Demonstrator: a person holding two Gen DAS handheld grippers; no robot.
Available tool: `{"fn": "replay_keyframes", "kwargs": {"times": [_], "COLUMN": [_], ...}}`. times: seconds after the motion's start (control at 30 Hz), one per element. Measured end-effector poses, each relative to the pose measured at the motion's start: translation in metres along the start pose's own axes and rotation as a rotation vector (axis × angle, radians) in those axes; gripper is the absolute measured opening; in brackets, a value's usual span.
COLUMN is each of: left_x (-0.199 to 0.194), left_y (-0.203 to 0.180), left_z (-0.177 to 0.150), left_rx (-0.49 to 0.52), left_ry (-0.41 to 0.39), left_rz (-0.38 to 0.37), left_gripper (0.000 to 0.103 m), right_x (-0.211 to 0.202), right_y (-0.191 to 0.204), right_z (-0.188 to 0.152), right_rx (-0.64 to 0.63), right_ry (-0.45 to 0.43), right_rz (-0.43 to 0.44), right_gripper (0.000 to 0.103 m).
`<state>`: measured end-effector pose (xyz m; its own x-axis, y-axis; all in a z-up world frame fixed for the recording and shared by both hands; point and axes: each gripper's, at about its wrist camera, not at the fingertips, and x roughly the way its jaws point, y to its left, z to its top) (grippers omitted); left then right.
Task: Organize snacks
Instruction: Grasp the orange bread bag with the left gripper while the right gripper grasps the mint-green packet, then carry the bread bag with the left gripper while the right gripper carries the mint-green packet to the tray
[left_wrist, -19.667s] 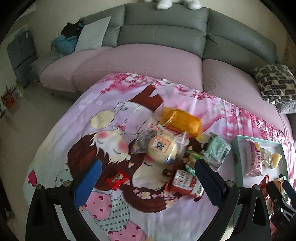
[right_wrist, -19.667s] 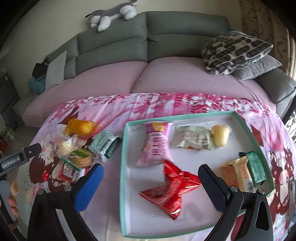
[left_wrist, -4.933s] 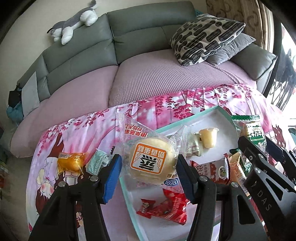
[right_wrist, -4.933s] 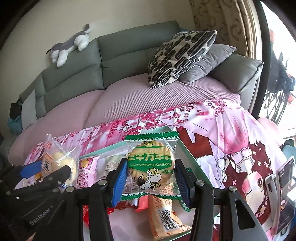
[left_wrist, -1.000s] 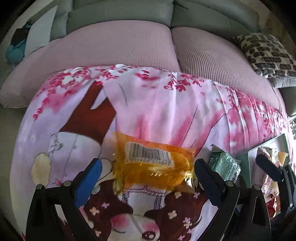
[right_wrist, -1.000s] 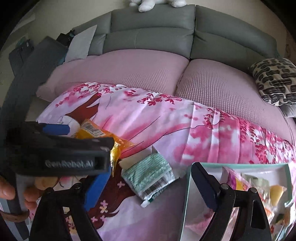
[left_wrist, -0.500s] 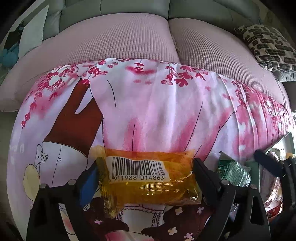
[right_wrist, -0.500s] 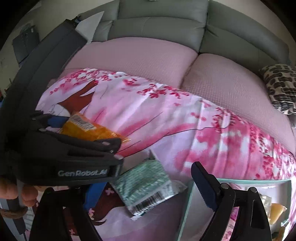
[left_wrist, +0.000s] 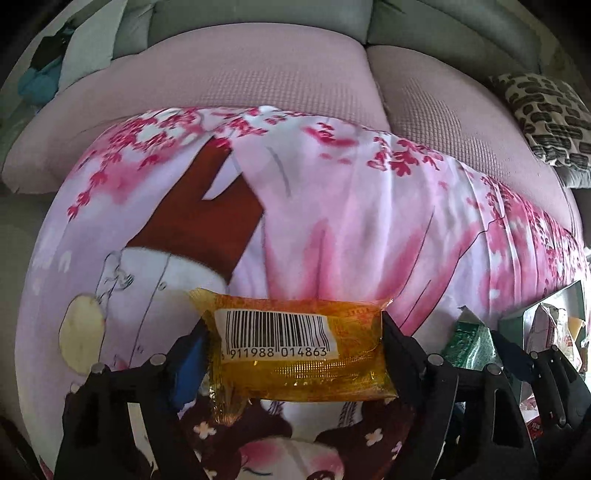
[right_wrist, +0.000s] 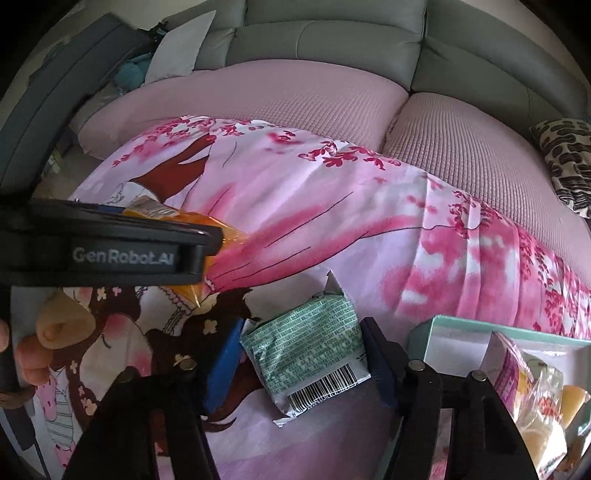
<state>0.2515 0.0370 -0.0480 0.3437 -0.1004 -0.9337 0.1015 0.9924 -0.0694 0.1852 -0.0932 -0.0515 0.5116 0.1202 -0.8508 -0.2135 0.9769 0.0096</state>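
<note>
Both tools had been closing on a snack apiece. Left tool (left_wrist: 291, 354) had its jaws against the two short ends of the orange cellophane packet (left_wrist: 295, 350), barcode side up, and the film at the left end was already crumpled against the blue pad, so I judged this a grip just made, with the jaws at about the packet's length. The packet lay low over the pink cartoon-print cloth (left_wrist: 351, 221) covering the bench in front of the sofa; whether it had left the cloth I could not tell.

Right tool (right_wrist: 295, 354) straddled the green-and-white printed packet (right_wrist: 306, 350), which lay flat on the cloth just left of the teal-rimmed tray (right_wrist: 428, 328). Its right finger touched the packet's edge; the left pad met the corner, so the hold looked barely made.

Both packets appeared light, soft and slick. The orange one seemed a springy cake in loose film: gripped end to end it would probably buckle or slide inside its wrapper, so a hold across the narrower body would be firmer. The green one looked flat, pillowy and stiffer; its sealed fins and torn top flap would give nothing to grip, so the filled middle was the place to squeeze, gently, since crumbly contents could break.
</note>
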Motion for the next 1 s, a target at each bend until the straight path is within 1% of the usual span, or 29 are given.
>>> {"fn": "replay_keyframes", "kwargs": {"times": [0.13, 0.3, 0.43, 0.53, 0.67, 0.83, 1.0], "left_x": [-0.015, -0.043, -0.07, -0.087, -0.109, -0.127, -0.131], "left_y": [0.008, 0.015, 0.009, -0.002, -0.029, -0.075, -0.127], "left_z": [-0.015, -0.041, -0.06, -0.069, -0.078, -0.085, -0.092], "left_rx": [-0.046, -0.104, -0.118, -0.111, -0.089, -0.027, 0.071], "left_ry": [-0.023, -0.078, -0.139, -0.179, -0.225, -0.258, -0.266], "left_rz": [0.002, -0.014, -0.014, -0.03, -0.087, -0.157, -0.199], "left_gripper": [0.082, 0.082, 0.082, 0.082, 0.082, 0.082, 0.082], "right_x": [-0.011, -0.041, -0.067, -0.09, -0.121, -0.152, -0.163], "right_y": [0.0, -0.001, -0.001, -0.007, -0.02, -0.053, -0.1], "right_z": [-0.008, -0.024, -0.037, -0.049, -0.066, -0.083, -0.104], "right_rx": [0.039, 0.108, 0.139, 0.177, 0.221, 0.284, 0.369], "right_ry": [-0.016, -0.081, -0.127, -0.16, -0.208, -0.257, -0.248], "right_rz": [0.015, 0.054, 0.057, 0.049, 0.005, -0.074, -0.194], "right_gripper": [0.062, 0.061, 0.061, 0.061, 0.061, 0.061, 0.061]}}
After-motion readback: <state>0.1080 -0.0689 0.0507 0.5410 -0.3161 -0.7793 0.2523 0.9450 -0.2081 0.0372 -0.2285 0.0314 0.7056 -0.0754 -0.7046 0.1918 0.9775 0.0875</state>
